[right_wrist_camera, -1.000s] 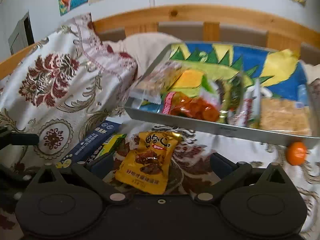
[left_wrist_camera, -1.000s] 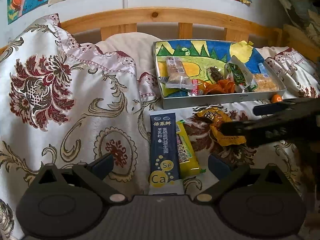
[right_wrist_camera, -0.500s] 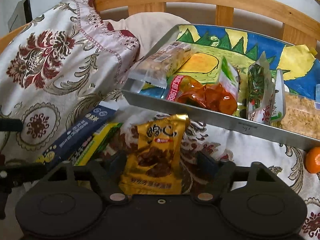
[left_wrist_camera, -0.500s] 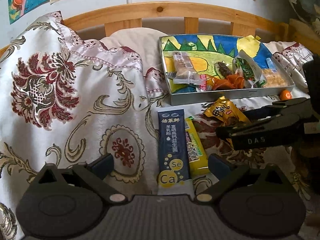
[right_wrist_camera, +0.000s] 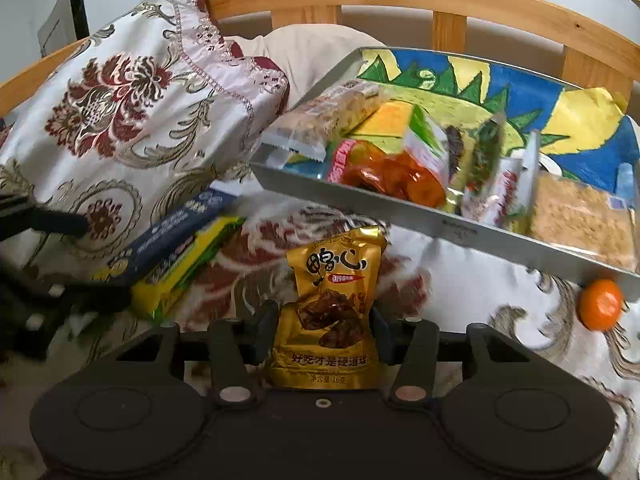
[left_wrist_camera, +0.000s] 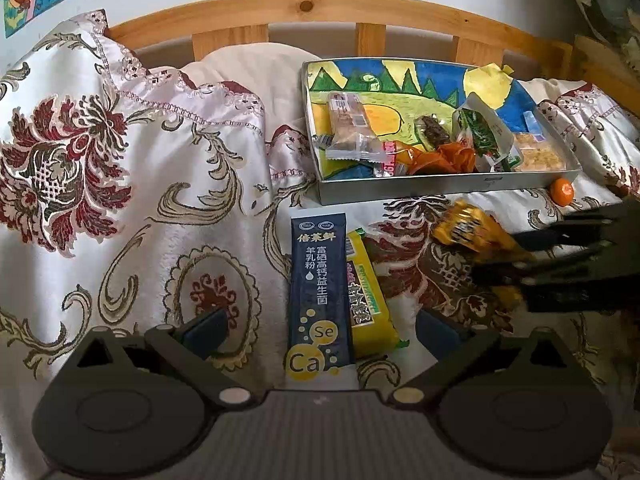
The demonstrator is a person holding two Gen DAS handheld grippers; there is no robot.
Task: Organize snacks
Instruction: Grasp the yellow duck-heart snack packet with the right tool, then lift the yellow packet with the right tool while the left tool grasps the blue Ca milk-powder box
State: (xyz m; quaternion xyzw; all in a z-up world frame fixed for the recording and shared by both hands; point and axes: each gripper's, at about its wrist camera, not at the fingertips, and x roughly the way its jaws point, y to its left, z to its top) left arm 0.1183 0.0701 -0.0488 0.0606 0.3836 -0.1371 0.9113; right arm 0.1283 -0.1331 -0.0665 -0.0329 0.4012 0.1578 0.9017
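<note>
A gold snack packet (right_wrist_camera: pixel 332 300) stands between the fingers of my right gripper (right_wrist_camera: pixel 324 336). The jaws are closing and both pads touch the packet's sides. In the left wrist view the same packet (left_wrist_camera: pixel 468 232) shows blurred in the right gripper (left_wrist_camera: pixel 496 258), just in front of the grey tray (left_wrist_camera: pixel 440 190). The tray holds several snack packs. My left gripper (left_wrist_camera: pixel 320 334) is open above the bedspread. The lower end of a dark blue sachet (left_wrist_camera: pixel 318 272) lies between its fingers, untouched, with a yellow packet (left_wrist_camera: pixel 366 296) beside it.
A small orange (right_wrist_camera: pixel 600 304) lies on the bedspread by the tray's (right_wrist_camera: pixel 460 234) near right corner. A flowered pillow (left_wrist_camera: pixel 100 152) rises at the left. The wooden headboard (left_wrist_camera: pixel 360 16) runs behind the tray.
The right gripper's jaws have come in from wide open to the sides of the gold packet. The packet now stands more upright. The left gripper has barely moved.
</note>
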